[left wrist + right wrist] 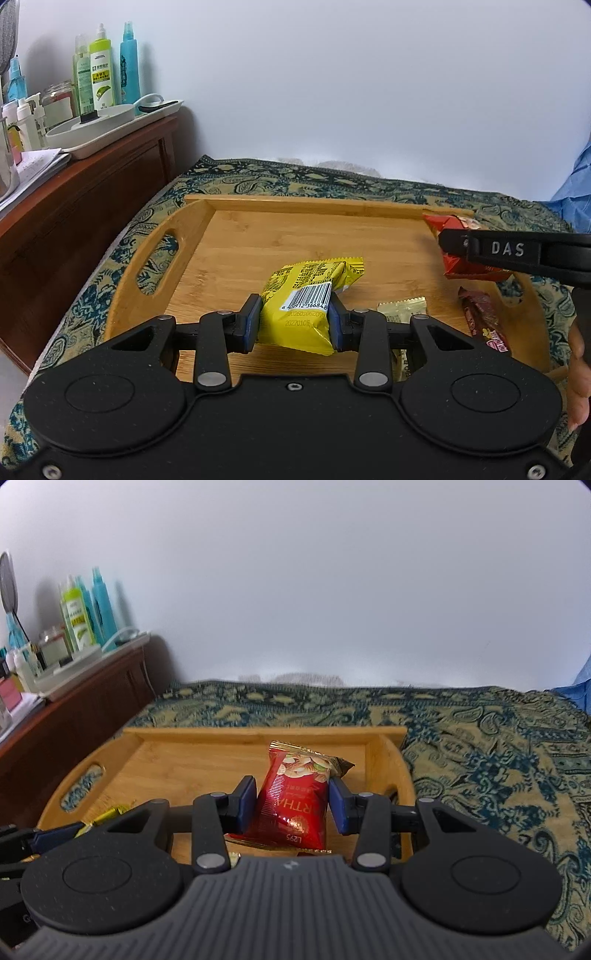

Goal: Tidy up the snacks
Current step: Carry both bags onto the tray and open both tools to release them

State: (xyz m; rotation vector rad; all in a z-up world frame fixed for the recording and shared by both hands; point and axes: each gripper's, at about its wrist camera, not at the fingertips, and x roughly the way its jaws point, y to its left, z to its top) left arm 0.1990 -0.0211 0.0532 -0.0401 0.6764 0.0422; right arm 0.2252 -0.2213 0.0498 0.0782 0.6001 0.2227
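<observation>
My left gripper point(293, 319) is shut on a yellow snack packet point(306, 295), barcode side up, held over the wooden tray point(229, 236). In the right wrist view my right gripper point(291, 805) is shut on a red nut packet point(295, 797), above the right half of the same tray point(207, 734). The right gripper's finger point(517, 251), marked DAS, reaches in from the right of the left wrist view with the red packet point(454, 266) in it. The left gripper's blue pad point(55, 838) and a bit of yellow packet point(109, 814) show at the lower left of the right wrist view.
A cream sachet point(404, 308) and a dark red bar point(482, 321) lie in the tray's near right part. The tray sits on a paisley cloth point(498, 757). A wooden cabinet point(74, 206) with bottles point(101, 74) and a white dish stands at left. A hand point(578, 369) is at the right edge.
</observation>
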